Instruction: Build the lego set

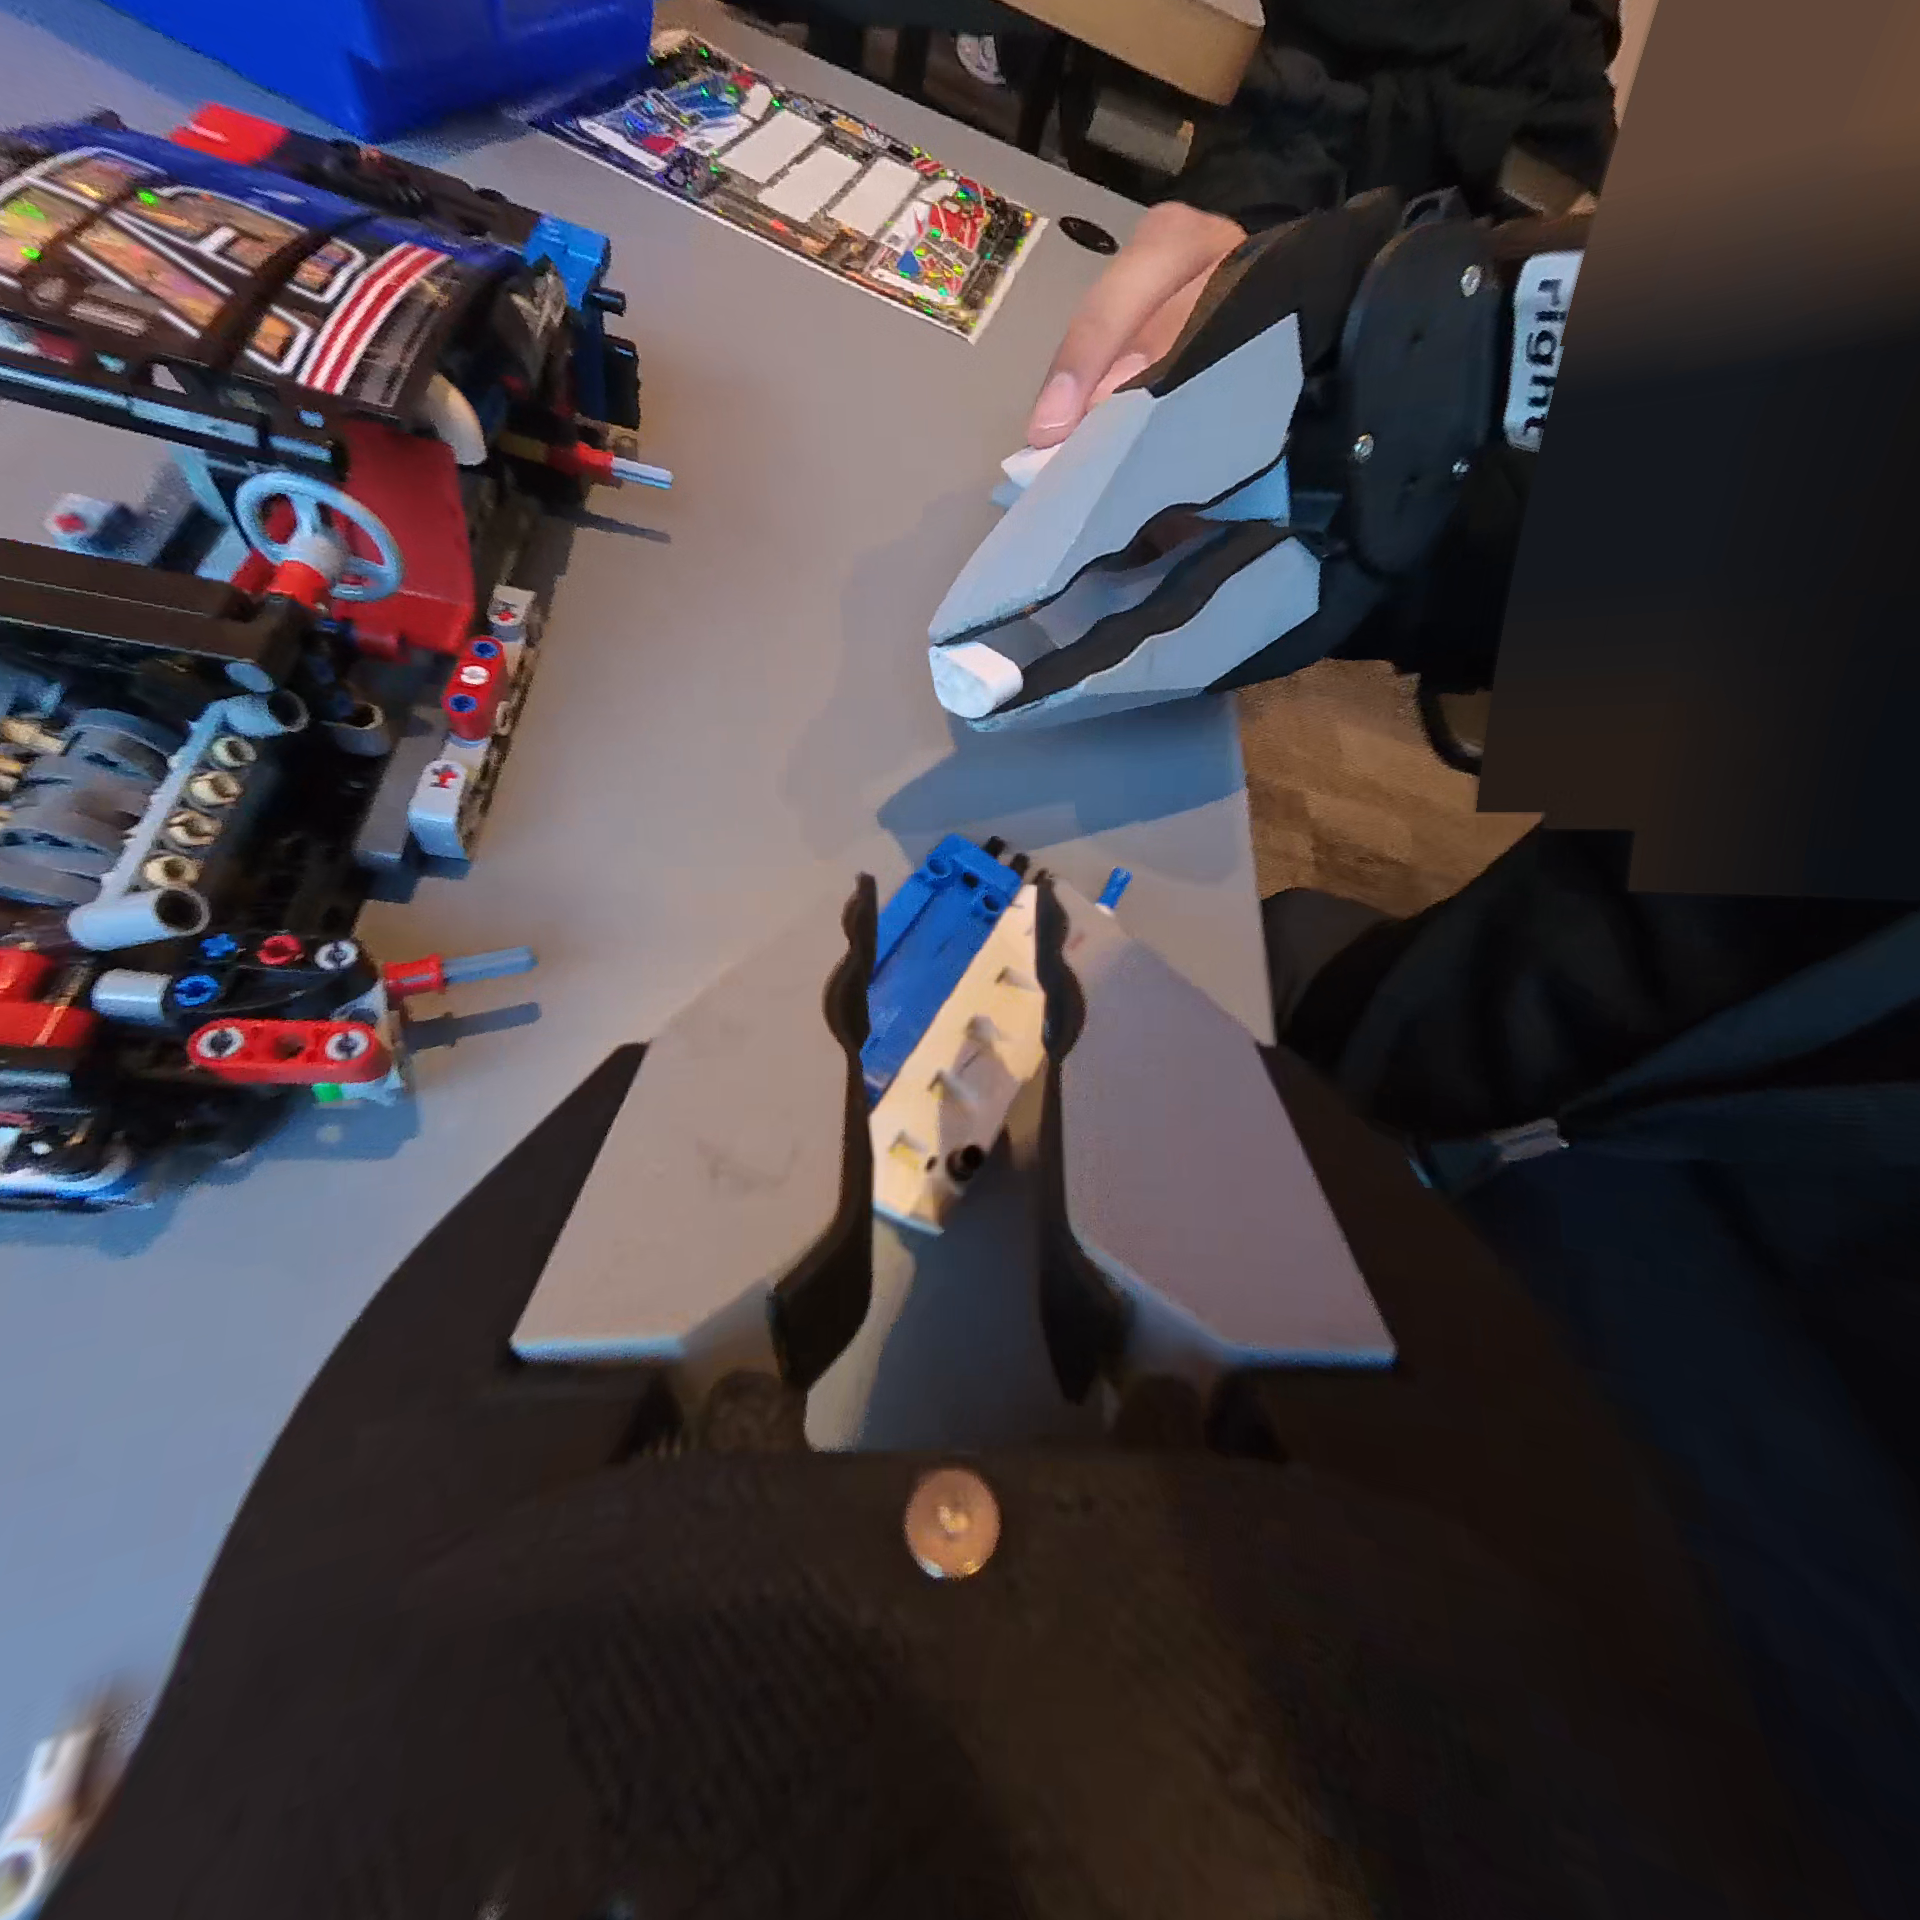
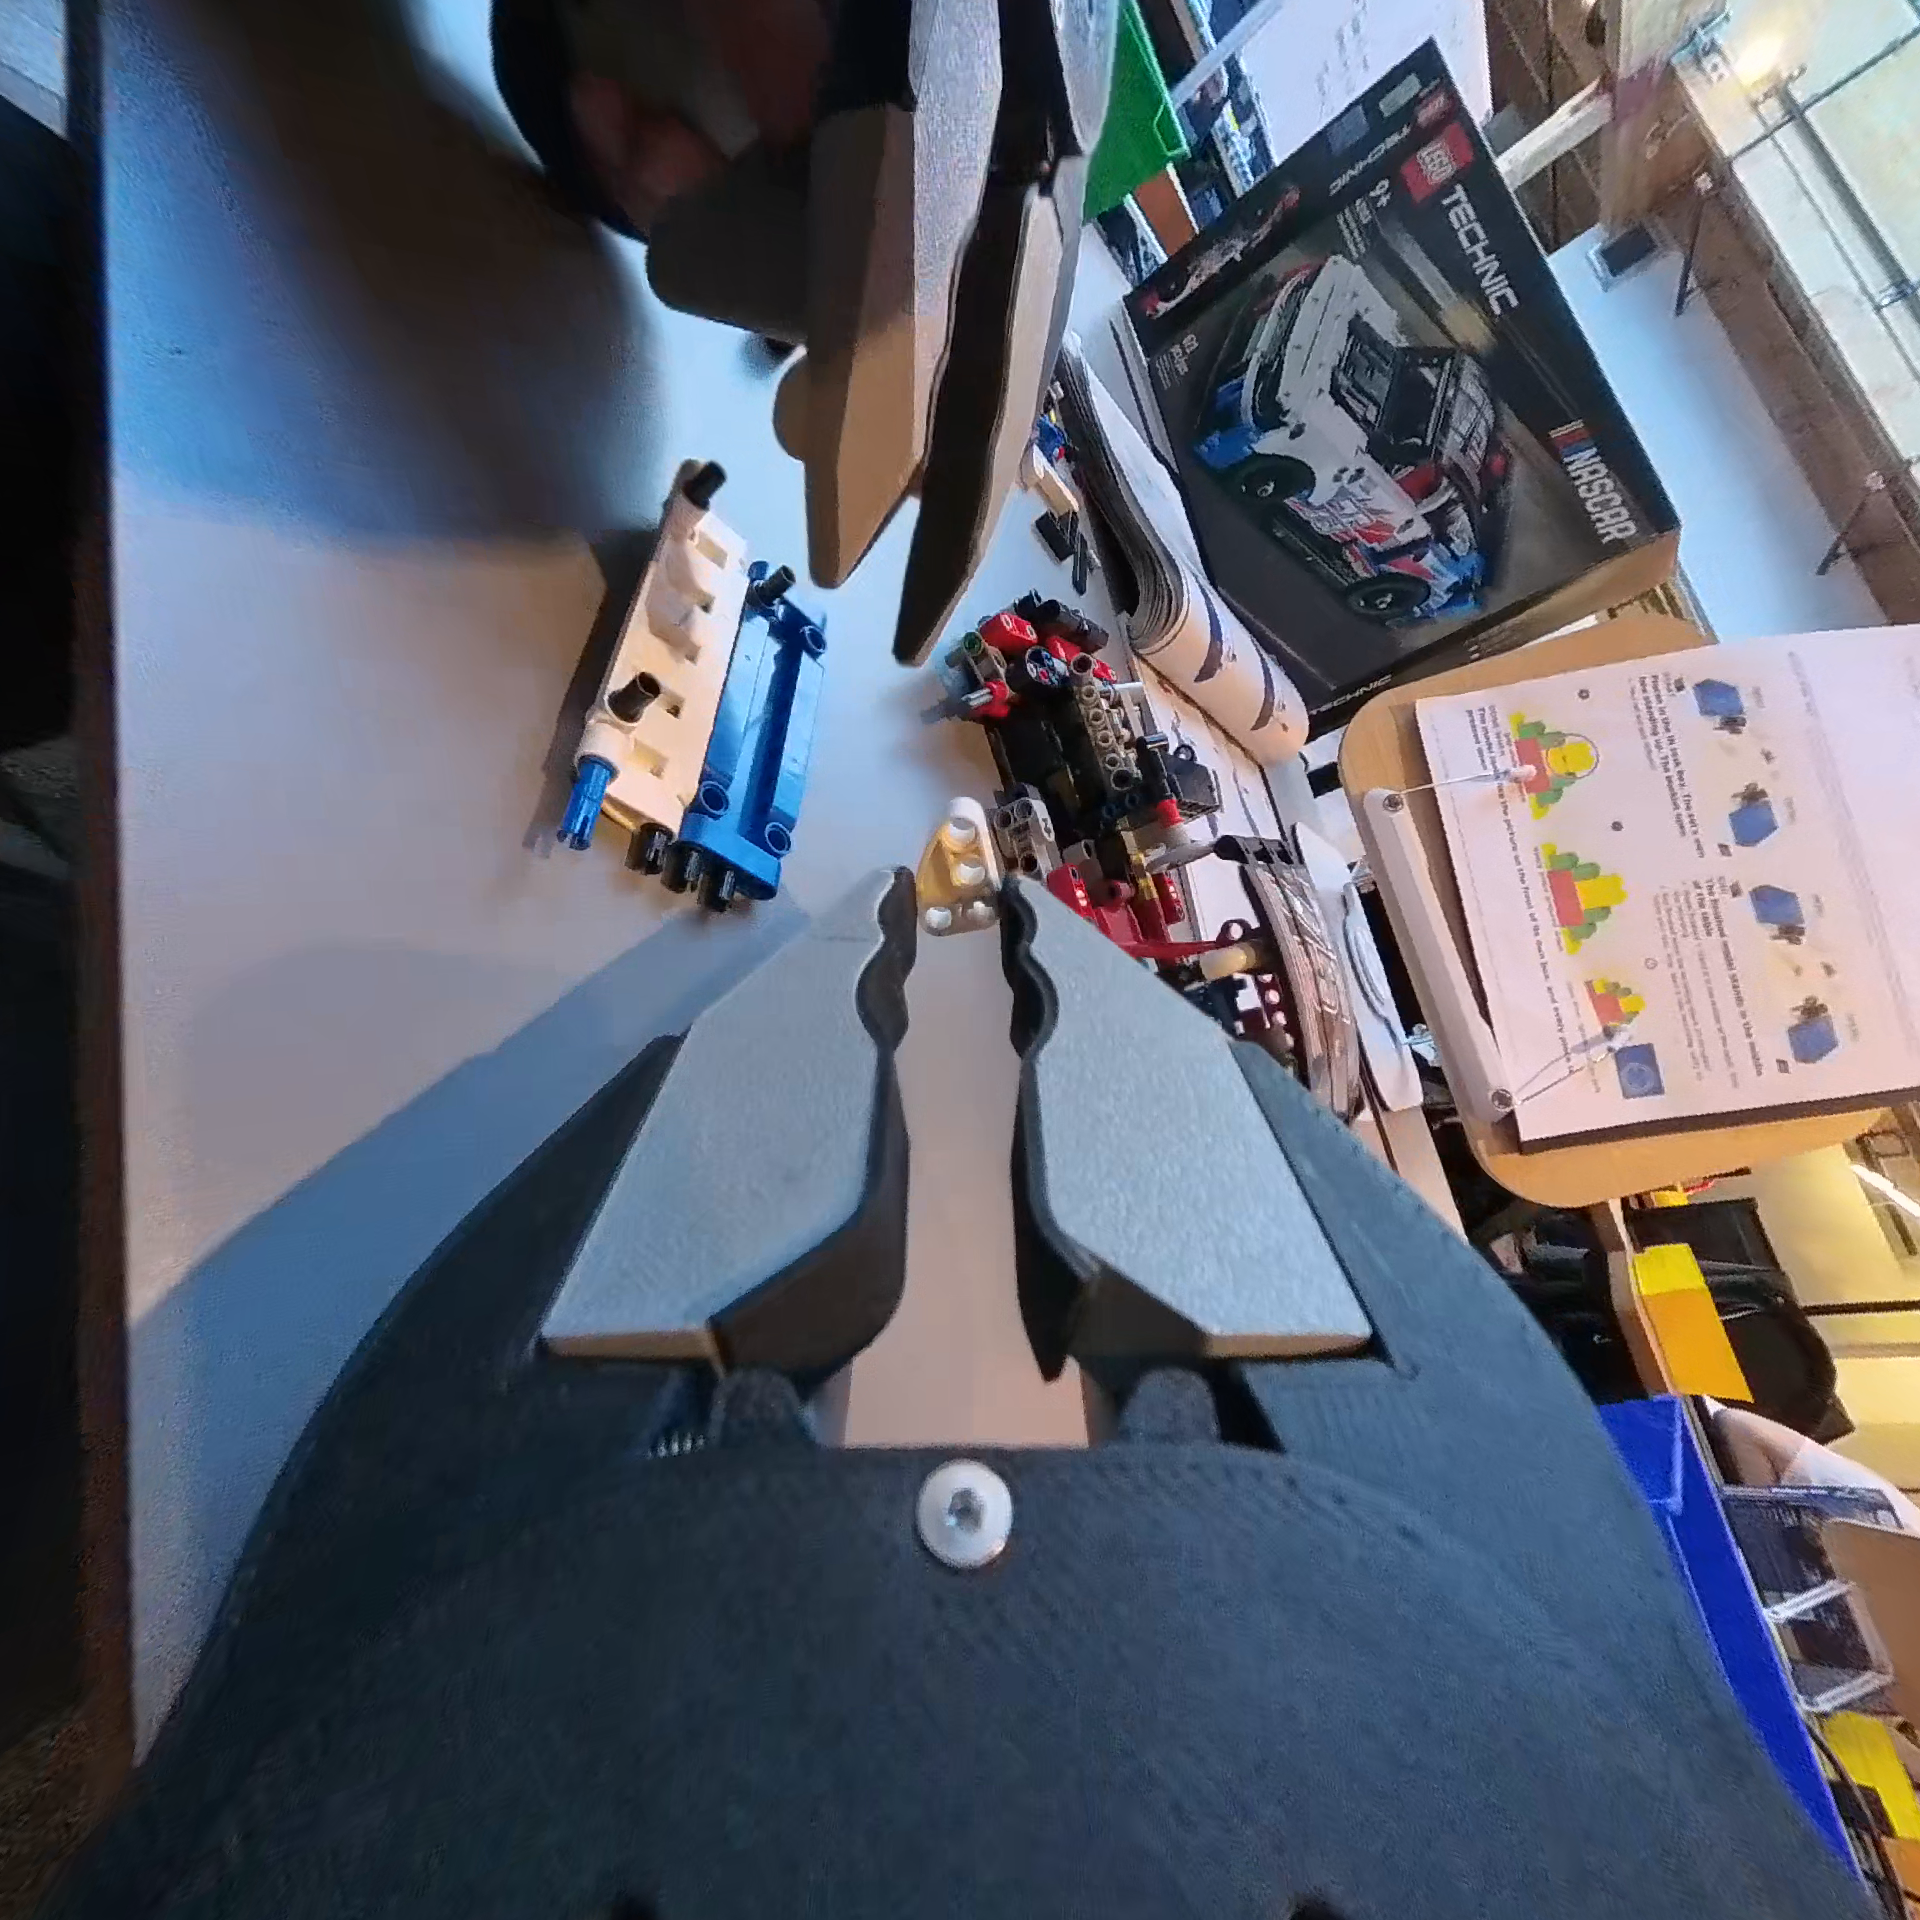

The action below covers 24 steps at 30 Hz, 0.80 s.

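Desk (image 1: pixel 727 582) carried the half-built car model (image 1: pixel 249 623), then the blue-and-white panel assembly (image 2: pixel 691 701), its long axis running along the left gripper (image 1: pixel 951 904), whose parted fingers hovered around it, contact unclear. Right gripper (image 2: pixel 956 899) pinched a small white piece (image 2: pixel 961 878), partly hidden.

Legible print, not copied: box (image 2: pixel 1403 416) at 1 o'clock, instruction sheet (image 2: pixel 1683 883) at 3, tag (image 1: pixel 1543 358) on right gripper (image 1: pixel 966 681) at 2.
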Available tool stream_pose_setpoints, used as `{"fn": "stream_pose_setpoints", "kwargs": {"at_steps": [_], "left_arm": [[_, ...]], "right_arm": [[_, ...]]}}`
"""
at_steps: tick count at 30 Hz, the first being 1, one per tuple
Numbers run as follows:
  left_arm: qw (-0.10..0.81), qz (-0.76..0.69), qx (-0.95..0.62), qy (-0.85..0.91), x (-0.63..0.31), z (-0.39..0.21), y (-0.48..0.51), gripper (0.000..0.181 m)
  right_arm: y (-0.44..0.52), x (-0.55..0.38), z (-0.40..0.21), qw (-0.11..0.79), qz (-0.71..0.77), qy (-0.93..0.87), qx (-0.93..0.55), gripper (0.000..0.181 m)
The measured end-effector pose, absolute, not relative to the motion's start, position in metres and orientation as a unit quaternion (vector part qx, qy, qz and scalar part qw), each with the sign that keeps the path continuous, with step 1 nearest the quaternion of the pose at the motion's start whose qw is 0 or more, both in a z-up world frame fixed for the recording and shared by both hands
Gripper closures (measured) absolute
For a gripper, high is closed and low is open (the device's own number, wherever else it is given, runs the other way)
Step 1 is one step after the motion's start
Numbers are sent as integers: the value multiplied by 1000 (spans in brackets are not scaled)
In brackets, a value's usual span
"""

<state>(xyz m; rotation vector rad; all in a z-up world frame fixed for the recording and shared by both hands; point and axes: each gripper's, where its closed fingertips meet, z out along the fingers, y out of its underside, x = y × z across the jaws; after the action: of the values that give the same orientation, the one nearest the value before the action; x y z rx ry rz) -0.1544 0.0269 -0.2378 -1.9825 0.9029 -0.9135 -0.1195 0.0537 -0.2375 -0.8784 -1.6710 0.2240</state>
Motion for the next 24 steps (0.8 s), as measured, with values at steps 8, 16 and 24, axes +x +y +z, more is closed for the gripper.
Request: {"fn": "stream_pose_setpoints", "kwargs": {"at_steps": [8,16,24], "left_arm": [[400,-322,-768,383,-159,-241,30,157],[322,-327,-807,371,-135,-240,16,162],[314,-335,-816,351,-111,-235,15,161]], "right_arm": [[56,-123,-243,572,86,-724,-375,168],[48,-124,-242,591,44,-734,-332,167],[42,-120,-237,609,5,-737,-294,168]]}}
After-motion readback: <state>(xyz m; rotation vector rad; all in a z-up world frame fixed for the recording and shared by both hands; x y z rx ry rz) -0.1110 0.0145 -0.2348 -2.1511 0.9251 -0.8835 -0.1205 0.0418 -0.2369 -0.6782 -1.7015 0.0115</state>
